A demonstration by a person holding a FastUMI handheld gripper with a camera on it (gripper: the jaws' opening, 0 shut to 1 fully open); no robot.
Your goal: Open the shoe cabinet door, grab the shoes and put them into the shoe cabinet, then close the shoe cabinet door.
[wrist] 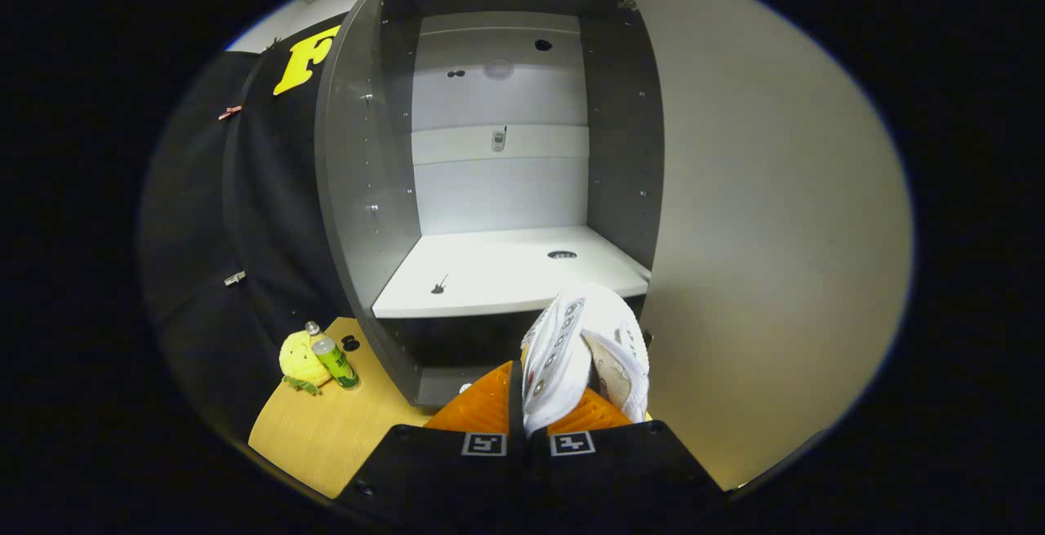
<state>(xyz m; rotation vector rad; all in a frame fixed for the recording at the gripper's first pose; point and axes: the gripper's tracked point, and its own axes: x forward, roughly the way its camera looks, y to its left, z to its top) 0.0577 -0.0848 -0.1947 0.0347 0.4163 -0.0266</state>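
Setting: staged test booth, not a home. Evidence was black cloth wall (245, 216), bare grey cabinet (498, 192) on wooden worktop (326, 429).

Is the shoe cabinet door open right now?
Open: the door is swung wide, baring the shelf. The gripper holds the white shoe before it.

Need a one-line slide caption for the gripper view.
Orange-fingered gripper shut on a white lace-up shoe, held before the open grey shoe cabinet and its bare white shelf.
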